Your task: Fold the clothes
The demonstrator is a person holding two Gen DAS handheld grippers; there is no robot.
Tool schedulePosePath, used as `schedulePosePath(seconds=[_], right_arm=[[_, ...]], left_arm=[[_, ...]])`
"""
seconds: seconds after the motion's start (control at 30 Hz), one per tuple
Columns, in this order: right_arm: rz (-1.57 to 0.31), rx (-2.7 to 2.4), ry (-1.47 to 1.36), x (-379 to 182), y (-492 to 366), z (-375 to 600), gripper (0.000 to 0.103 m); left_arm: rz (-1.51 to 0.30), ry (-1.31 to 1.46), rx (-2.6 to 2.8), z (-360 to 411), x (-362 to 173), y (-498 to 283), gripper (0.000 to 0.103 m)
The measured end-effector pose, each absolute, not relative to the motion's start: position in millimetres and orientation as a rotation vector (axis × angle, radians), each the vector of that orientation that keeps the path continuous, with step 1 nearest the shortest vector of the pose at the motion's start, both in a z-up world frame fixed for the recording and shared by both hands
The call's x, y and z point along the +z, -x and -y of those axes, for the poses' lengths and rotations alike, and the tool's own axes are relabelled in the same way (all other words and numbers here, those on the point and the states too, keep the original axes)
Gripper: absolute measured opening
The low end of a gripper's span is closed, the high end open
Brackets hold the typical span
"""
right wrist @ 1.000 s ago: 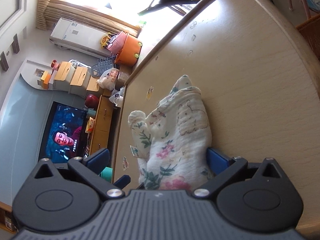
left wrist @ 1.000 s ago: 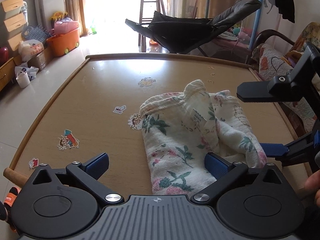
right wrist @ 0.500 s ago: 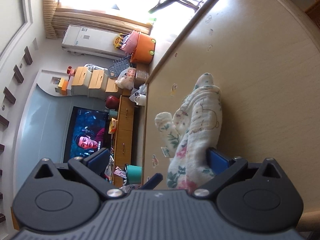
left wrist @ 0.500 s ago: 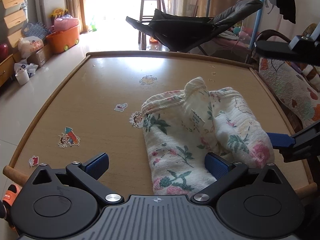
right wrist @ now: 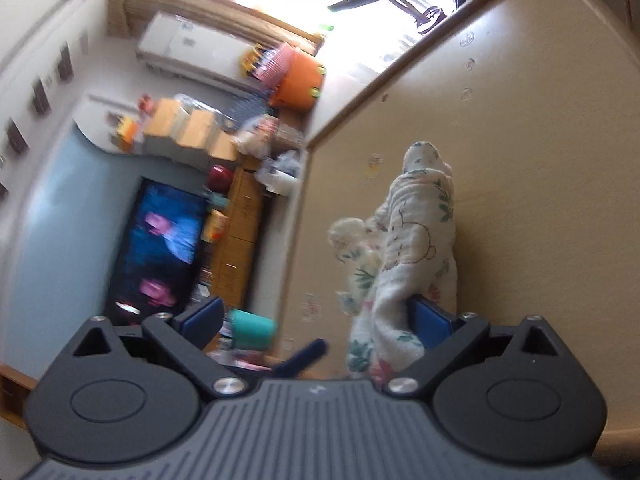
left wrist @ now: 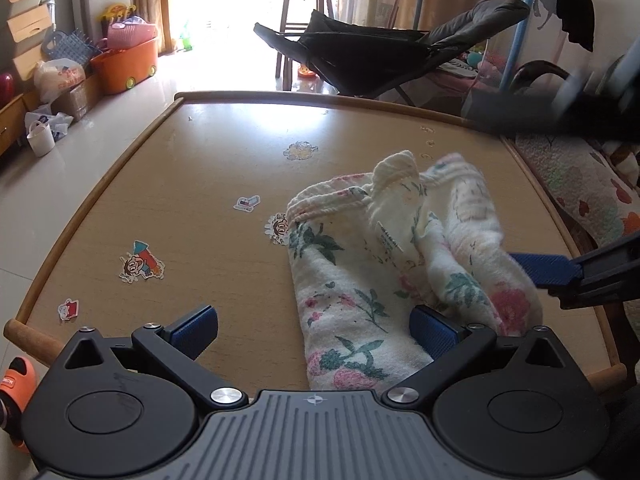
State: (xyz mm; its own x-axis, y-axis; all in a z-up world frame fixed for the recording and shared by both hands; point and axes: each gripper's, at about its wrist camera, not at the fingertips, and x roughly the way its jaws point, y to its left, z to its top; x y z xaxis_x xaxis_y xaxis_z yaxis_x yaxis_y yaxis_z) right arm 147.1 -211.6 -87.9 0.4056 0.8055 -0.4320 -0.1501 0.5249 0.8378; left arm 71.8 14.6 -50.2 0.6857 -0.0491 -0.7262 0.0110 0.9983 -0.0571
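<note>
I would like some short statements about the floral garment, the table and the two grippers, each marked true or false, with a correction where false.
1. The floral garment lies on the wooden table. True.
2. The left gripper is shut on the garment. False: its jaws stand wide open.
3. Cartoon stickers are on the table. True.
4. The garment is plain blue. False: it is cream with flowers.
5. The right gripper is wide open. True.

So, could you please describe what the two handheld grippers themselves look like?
Both match: the left gripper and the right gripper have matte black bodies with a ribbed grey centre panel, two round black discs, silver pivot screws and angular black linkages ending in blue textured fingers. No cables or sleeves show.
</note>
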Motion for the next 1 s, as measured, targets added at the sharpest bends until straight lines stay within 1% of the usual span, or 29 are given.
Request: schedulePosePath(seconds=[0.03,0.07,0.13,0.2,0.23,0.27,0.3,0.33,0.47,0.9,1.0], right_arm=[[-0.976,0.671,-0.758,-87,-147,209,0.079],[-0.985,0.649,-0.708,-85,-146,206,0.072],[-1.001,0.598,-0.693,-88,-148,210,0.049],[-1.011,0.578,-0.733,-92,-150,218,0.042],[-1.015,0.568,-0.752,-94,-151,222,0.035],[-1.016,0.558,-0.75,-95,-150,223,0.03],[-1.018,0.549,-0.748,-96,-148,225,0.019],[-1.019,0.539,-0.746,-96,-147,226,0.015],[-1.01,0.517,-0.721,-97,-142,230,0.011],[-0.932,0.528,-0.557,-72,-130,222,0.01],[-0.914,0.531,-0.52,-67,-128,220,0.01]], left_arm=[[-0.816,0.052,-0.034,-15,-51,-72,0.103],[-0.817,0.057,-0.035,-17,-51,-73,0.103],[-0.822,0.07,-0.033,-20,-51,-74,0.103],[-0.826,0.082,-0.034,-21,-52,-75,0.103],[-0.827,0.086,-0.033,-21,-53,-76,0.103],[-0.829,0.089,-0.032,-21,-53,-76,0.103],[-0.831,0.093,-0.031,-21,-53,-76,0.103],[-0.831,0.095,-0.03,-21,-53,-77,0.103],[-0.826,0.102,-0.028,-22,-50,-76,0.103],[-0.767,0.16,-0.044,-32,-30,-60,0.103],[-0.783,0.113,-0.017,-29,-28,-58,0.103]])
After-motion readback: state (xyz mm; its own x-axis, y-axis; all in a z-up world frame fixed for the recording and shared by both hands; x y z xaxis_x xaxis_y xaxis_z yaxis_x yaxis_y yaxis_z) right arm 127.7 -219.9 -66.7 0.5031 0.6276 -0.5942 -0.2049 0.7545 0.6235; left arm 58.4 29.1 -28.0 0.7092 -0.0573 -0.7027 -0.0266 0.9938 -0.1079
